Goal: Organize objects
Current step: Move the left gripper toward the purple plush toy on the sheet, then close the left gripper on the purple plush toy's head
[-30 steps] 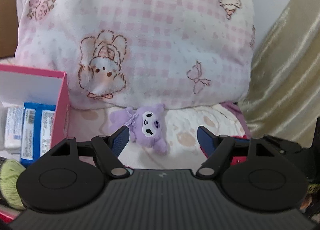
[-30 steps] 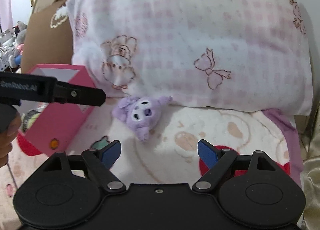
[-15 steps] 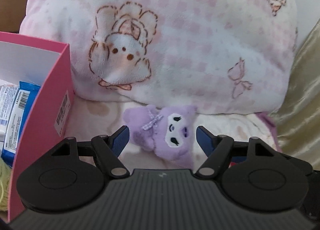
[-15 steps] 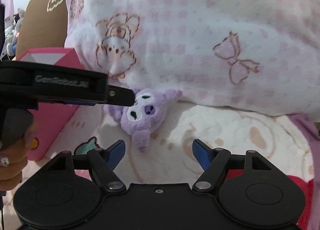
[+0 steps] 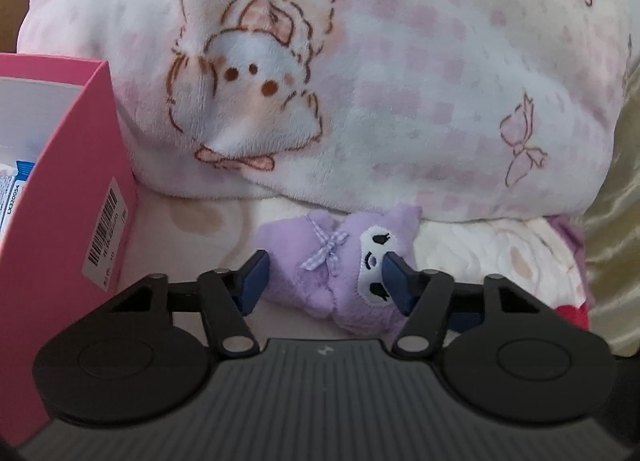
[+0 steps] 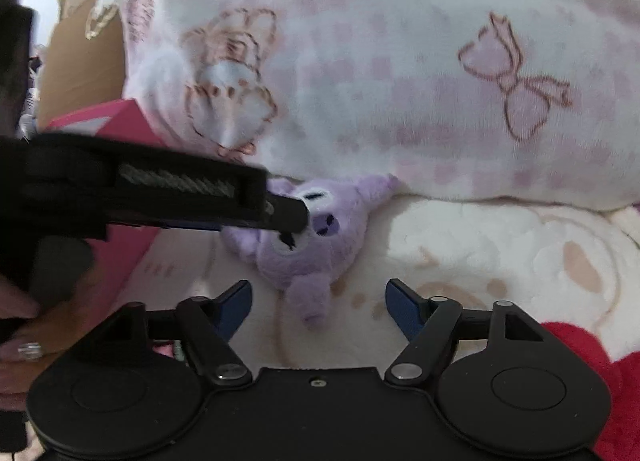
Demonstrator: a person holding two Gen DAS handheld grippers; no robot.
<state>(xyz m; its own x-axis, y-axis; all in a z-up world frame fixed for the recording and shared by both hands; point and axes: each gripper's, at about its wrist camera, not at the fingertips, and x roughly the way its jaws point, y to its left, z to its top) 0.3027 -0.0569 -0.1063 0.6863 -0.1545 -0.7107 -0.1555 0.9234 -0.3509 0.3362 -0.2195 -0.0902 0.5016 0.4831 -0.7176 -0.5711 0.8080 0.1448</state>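
Note:
A small purple plush toy (image 5: 336, 269) with a white face and a checked bow lies on the cream blanket (image 5: 480, 253) at the foot of a big pillow. My left gripper (image 5: 325, 277) is around it with its jaws closing. Its right pad (image 5: 396, 281) presses into the toy's face, and the left pad (image 5: 254, 281) touches its other side. In the right wrist view the left gripper (image 6: 280, 213) reaches in from the left onto the toy (image 6: 304, 257). My right gripper (image 6: 320, 297) is closing too; the toy's lower limb lies between its blue pads, untouched.
A pink box (image 5: 60, 201) holding blue-and-white packets (image 5: 16, 181) stands close on the left. The pink-checked pillow (image 5: 400, 81) fills the back. Gold fabric (image 5: 616, 201) hangs at the right, something red (image 6: 580, 361) lies bottom right, and a ringed hand (image 6: 28, 349) is at the left.
Both grippers have come down and in toward the plush toy, and both pairs of jaws have narrowed. The left jaws now enclose the toy, which earlier lay ahead of them.

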